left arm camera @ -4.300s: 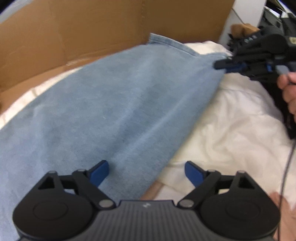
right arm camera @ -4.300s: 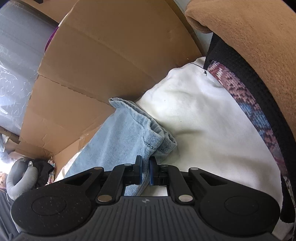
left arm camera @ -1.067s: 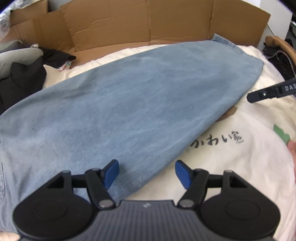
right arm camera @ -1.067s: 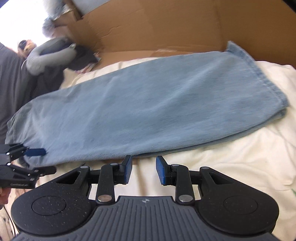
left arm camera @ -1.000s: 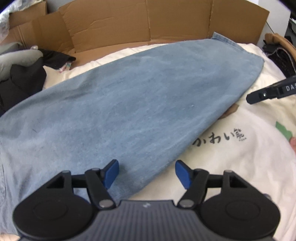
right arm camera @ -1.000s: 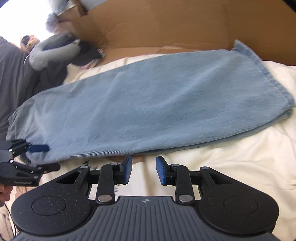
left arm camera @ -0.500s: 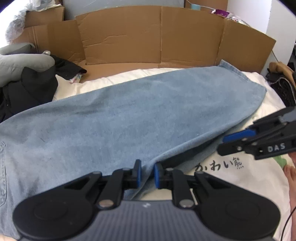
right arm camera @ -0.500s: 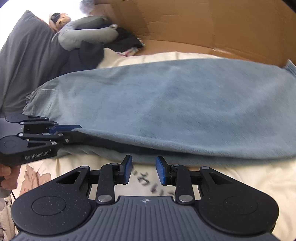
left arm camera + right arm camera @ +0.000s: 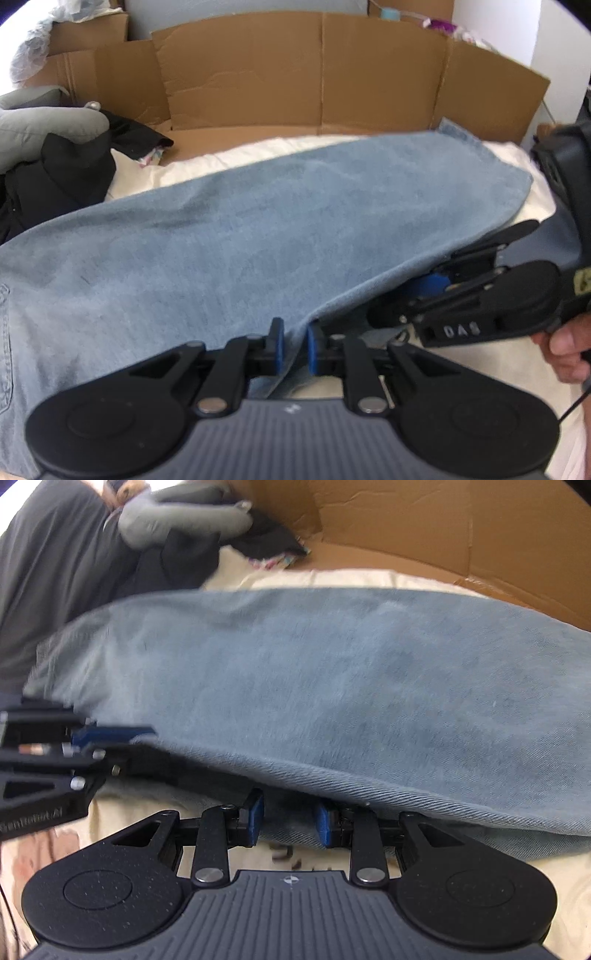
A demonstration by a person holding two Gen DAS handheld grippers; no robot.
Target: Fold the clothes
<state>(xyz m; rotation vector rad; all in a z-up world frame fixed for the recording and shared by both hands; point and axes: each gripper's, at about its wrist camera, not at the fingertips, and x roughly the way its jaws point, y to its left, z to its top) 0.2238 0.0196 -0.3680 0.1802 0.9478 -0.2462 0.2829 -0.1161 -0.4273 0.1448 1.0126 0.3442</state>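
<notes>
Right tongs (image 9: 288, 821) moved under jeans (image 9: 258, 236) beside cardboard (image 9: 332, 74).

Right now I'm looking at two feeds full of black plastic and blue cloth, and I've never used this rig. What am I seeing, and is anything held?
No robot arm: a person holds a two-finger claw in each hand, with a camera looking along its fingers. In the left wrist view, the left claw is pinched on the near edge of the light blue jeans, and the right claw comes in from the right. In the right wrist view, the right claw stands open at that same edge, holding nothing. The jeans lie on a cream sheet, with cardboard behind.
</notes>
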